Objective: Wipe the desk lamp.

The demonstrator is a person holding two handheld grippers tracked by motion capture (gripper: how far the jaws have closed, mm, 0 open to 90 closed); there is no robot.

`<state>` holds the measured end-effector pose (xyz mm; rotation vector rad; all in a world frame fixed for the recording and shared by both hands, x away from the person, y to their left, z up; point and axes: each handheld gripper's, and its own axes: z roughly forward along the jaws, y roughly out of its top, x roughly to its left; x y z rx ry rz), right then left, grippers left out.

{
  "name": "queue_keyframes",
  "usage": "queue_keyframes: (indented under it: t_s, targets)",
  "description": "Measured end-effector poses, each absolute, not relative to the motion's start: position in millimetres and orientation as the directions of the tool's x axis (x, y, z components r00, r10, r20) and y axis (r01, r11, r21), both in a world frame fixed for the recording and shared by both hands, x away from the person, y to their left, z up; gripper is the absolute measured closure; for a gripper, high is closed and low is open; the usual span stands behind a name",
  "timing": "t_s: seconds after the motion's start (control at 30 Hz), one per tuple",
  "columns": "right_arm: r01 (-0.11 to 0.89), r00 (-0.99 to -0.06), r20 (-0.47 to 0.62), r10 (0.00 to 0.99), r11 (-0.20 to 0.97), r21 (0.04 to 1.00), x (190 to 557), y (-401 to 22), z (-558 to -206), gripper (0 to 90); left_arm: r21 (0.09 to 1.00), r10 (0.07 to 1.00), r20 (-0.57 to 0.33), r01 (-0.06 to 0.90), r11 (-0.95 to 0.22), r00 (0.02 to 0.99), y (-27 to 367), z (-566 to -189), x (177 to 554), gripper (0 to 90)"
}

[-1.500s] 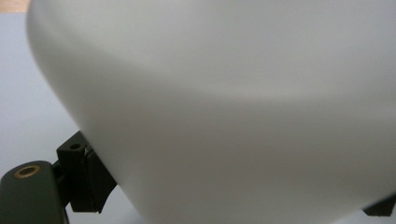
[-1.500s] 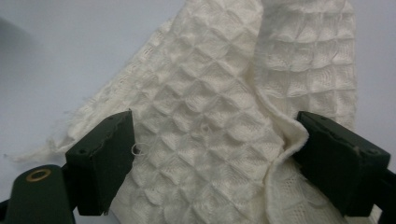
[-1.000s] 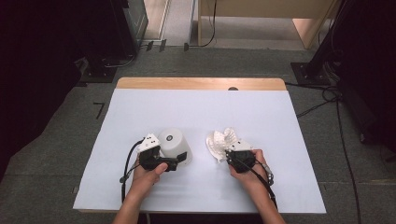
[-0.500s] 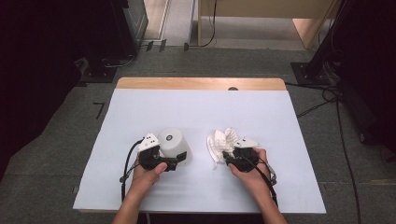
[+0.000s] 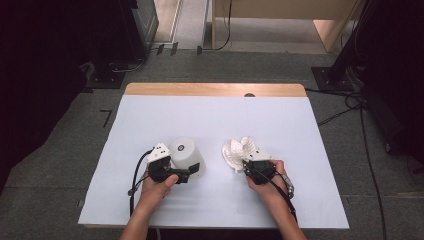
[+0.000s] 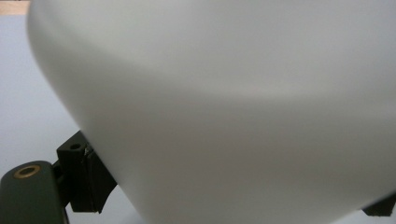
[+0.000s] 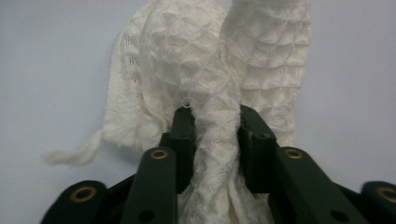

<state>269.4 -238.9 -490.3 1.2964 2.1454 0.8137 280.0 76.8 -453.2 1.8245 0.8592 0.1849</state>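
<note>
Pinching a plain, unlabelled white knitted cloth (image 7: pixel 215 88), the right tool (image 7: pixel 212 126) has just closed.

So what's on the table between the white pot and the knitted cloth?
Nothing. In the high view the stretch of table between the white pot and the knitted cloth is bare.

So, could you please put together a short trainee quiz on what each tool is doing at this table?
1. What is the right tool shut on?
2. True or false: the white canister lies tipped on its side.
3. Which tool has the canister between its jaws: A left, B right?

Key:
1. A fold of the white knitted cloth, pinched between the jaws.
2. False; it stands upright on the table.
3. A.
</note>
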Motion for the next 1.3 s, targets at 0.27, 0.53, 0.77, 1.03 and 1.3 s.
queue_keyframes:
  t_s: [0.27, 0.53, 0.77, 1.03, 1.3]
  targets:
    - [0.468, -0.472, 0.064, 0.879, 0.188, 0.864, 256.2, -249.5, -462.8, 77.1, 0.876, 0.584, -0.245, 0.435, -0.210, 0.774, 62.5, -455.7, 275.4, 8.2]
    - [0.313, -0.606, 0.112, 0.788, 0.107, 0.944, 230.0, -221.7, -424.4, 76.8, 0.859, 0.548, -0.219, 0.425, -0.284, 0.807, 31.0, -462.7, 266.2, 8.2]
    - [0.345, -0.653, 0.120, 0.748, 0.152, 0.926, 228.3, -208.5, -433.3, 76.8, 0.858, 0.566, -0.205, 0.425, -0.289, 0.799, 27.4, -464.1, 264.2, 8.4]
    - [0.449, -0.657, 0.125, 0.744, 0.252, 0.857, 240.2, -205.3, -457.0, 76.7, 0.869, 0.590, -0.210, 0.426, -0.253, 0.779, 40.9, -458.3, 269.0, 8.5]
    - [0.350, -0.658, 0.125, 0.742, 0.154, 0.924, 226.2, -206.9, -421.8, 76.6, 0.867, 0.596, -0.185, 0.416, -0.276, 0.781, 29.9, -460.4, 265.0, 8.5]
